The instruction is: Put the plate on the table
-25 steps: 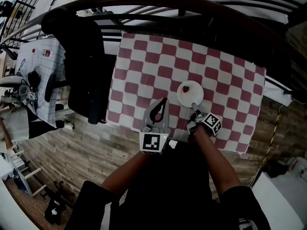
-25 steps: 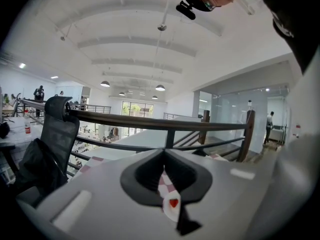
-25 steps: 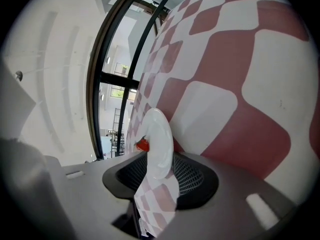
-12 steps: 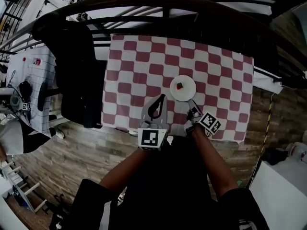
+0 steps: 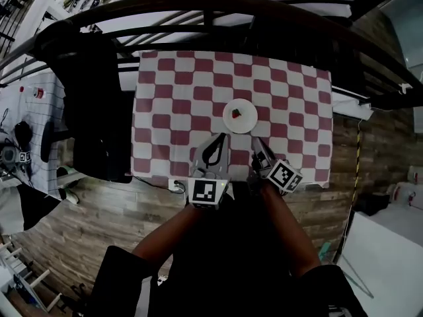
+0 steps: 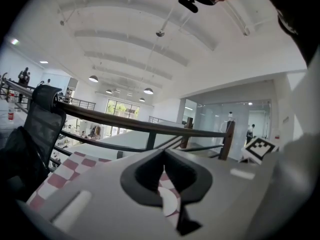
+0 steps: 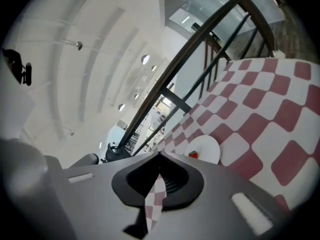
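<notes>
A white plate with a small red thing on it rests on the red-and-white checked table, right of the middle. No gripper touches it. My right gripper hangs just short of the plate's near edge; its jaws have just been closing and now stand shut with nothing between them. The right gripper view looks past the shut tips to the plate lying beyond. My left gripper is shut and empty, near-left of the plate; part of the plate shows through its gap.
A black chair stands against the table's left side. A dark curved railing runs behind the table. Wooden floor lies near-left, and a white gridded table with small items sits far left.
The right gripper has let go of the plate's near edge, drawn back toward me and shut. The plate stays on the cloth. The left gripper shifted slightly.
</notes>
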Demonstrator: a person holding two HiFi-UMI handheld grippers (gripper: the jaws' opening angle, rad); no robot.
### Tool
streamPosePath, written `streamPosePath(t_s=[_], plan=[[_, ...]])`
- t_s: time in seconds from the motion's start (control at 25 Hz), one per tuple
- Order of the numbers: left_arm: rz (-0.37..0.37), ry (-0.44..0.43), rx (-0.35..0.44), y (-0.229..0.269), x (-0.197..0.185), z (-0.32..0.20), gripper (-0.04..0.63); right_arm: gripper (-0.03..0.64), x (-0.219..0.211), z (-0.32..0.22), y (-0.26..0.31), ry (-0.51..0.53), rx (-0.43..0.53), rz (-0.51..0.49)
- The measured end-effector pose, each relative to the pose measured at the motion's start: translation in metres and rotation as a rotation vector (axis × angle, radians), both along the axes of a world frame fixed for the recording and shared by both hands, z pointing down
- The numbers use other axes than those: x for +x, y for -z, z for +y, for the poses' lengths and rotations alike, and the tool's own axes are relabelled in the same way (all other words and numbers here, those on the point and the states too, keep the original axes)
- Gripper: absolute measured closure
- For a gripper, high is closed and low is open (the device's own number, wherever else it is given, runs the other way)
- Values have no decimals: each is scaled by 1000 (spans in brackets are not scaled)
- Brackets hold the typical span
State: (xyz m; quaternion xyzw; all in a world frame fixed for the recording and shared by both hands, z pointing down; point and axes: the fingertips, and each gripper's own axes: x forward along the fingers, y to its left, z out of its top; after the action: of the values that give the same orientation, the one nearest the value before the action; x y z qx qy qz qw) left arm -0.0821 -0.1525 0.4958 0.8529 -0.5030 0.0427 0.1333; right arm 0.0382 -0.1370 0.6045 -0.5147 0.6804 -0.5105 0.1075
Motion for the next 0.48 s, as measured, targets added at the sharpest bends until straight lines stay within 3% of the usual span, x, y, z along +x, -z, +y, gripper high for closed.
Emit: streamPosePath(t_s=[0.48], plan=[[-7, 61, 56, 27, 18, 50, 586, 618, 5, 42, 116, 126, 363, 393]])
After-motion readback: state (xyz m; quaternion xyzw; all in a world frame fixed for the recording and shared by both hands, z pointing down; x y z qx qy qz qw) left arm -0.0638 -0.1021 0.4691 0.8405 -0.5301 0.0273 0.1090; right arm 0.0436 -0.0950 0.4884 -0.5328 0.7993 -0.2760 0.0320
